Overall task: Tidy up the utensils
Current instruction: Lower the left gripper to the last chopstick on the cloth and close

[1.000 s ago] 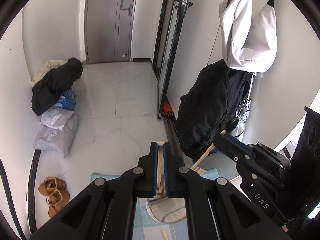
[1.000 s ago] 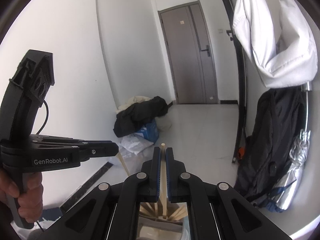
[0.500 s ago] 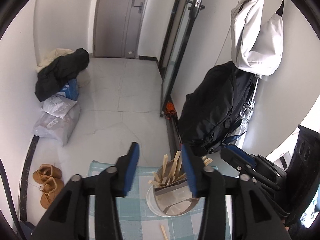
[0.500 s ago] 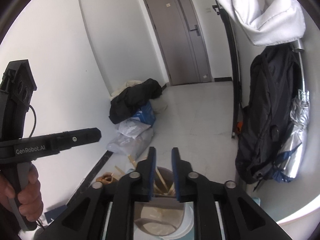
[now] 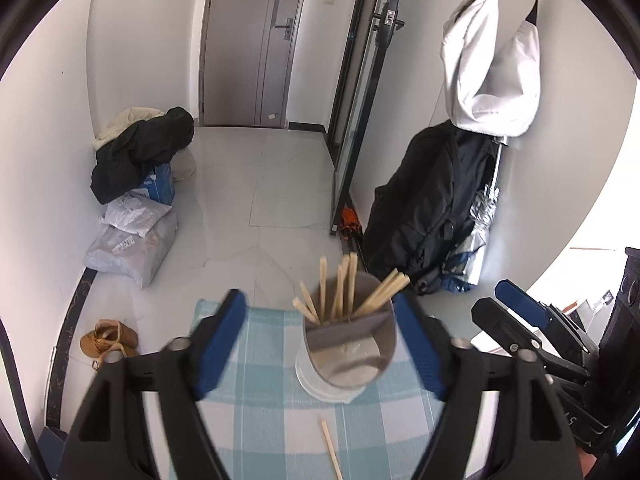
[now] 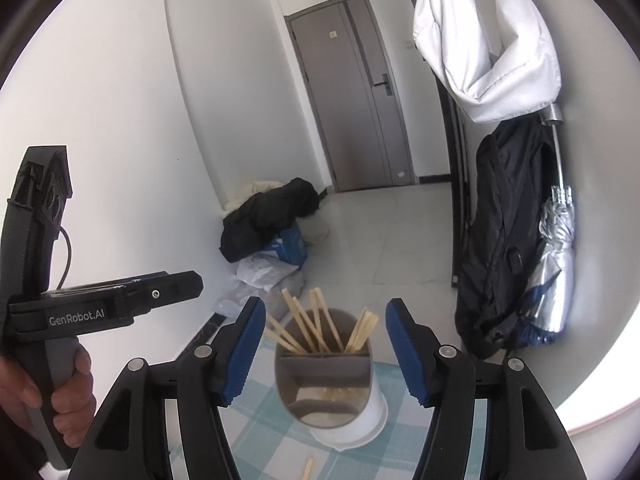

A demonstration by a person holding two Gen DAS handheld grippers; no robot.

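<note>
Several wooden chopsticks (image 5: 344,288) already stood in the divided holder (image 5: 348,356), leaning against its rim in a loose fan, so most of the sorting looked done. One loose chopstick (image 5: 330,446) lay flat on the checked cloth (image 5: 260,420) that covered the counter, just in front of the holder's white base. Judging by that, at least this one piece remained to be picked up and dropped in with the others; whether more lay out of sight nearer the person could not be told.

Both tools were empty. The left gripper (image 5: 320,332) had just been opening, and its jaws were spread wide, with nothing pressed between the blue pads. In its view the holder sat toward the right-hand jaw, ahead of the tips, and not touched by them. The stray chopstick lay nearer the camera, below the level of the jaws. The right gripper (image 6: 326,340) had likewise just been opening; its jaws were apart and free. The holder, seen from this side, stood framed almost centrally between them, with the sticks rising in the gap. Only the tip of the stray stick showed at the bottom edge. The person's left hand (image 6: 60,396) gripped its tool's handle at the left of that view.
</note>
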